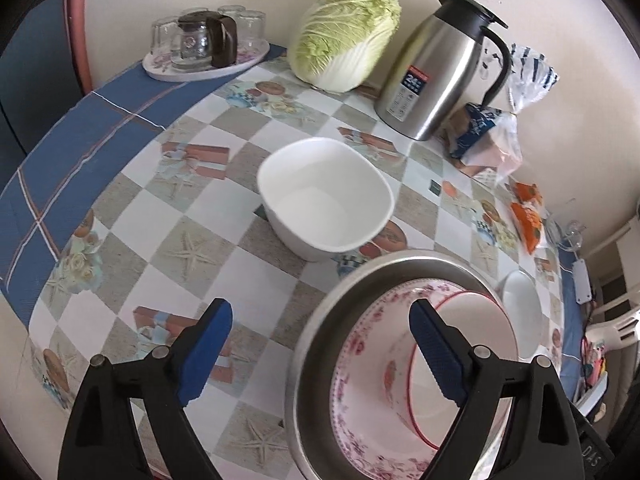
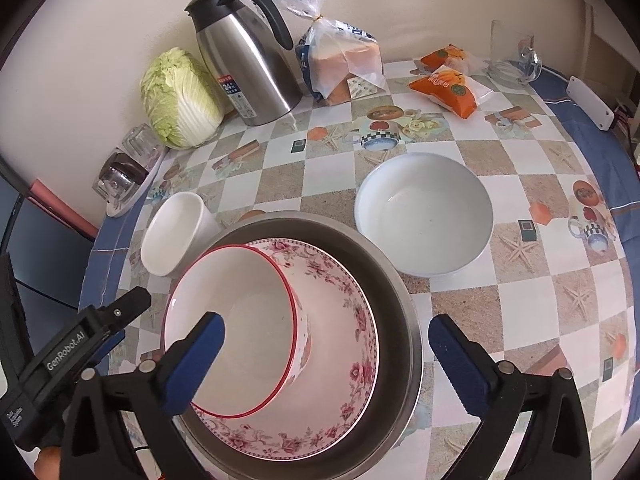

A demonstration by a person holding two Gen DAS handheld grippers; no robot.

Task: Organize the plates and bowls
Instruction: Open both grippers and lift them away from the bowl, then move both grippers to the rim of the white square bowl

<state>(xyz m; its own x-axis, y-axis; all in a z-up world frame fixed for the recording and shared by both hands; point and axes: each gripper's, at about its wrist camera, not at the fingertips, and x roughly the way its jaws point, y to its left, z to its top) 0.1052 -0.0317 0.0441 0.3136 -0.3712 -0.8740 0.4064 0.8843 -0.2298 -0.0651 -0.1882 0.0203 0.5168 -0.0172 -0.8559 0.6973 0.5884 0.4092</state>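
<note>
My left gripper (image 1: 320, 344) is spread wide and holds nothing; it hangs over the near edge of the table (image 1: 132, 240), with its right finger above the steel basin (image 1: 316, 340). My right gripper (image 2: 326, 344) is also spread wide and empty, its left finger over the red-rimmed bowl (image 2: 240, 320) and its right finger over bare table just right of the basin.

The basin sits near me. Inside it lies the floral bowl (image 2: 340, 344), and the red-rimmed bowl rests tilted in that one, leaning toward the left. Just beyond the basin to the left stands the square bowl (image 1: 324, 196), upright and apart from the basin. To the right of the basin, close to its rim, stands the round white bowl (image 2: 424, 212), also upright; I cannot tell whether it touches the basin.

Along the far wall, from left to right: a tray (image 1: 200, 68) with upturned glasses (image 1: 252, 28) and a small glass pot (image 1: 204, 40), a cabbage (image 1: 344, 36), a steel jug (image 1: 436, 68), a bag of bread (image 2: 344, 60), two orange packets (image 2: 448, 88) and a glass mug (image 2: 512, 52). A white box (image 2: 588, 100) lies at the far right edge of the table.
</note>
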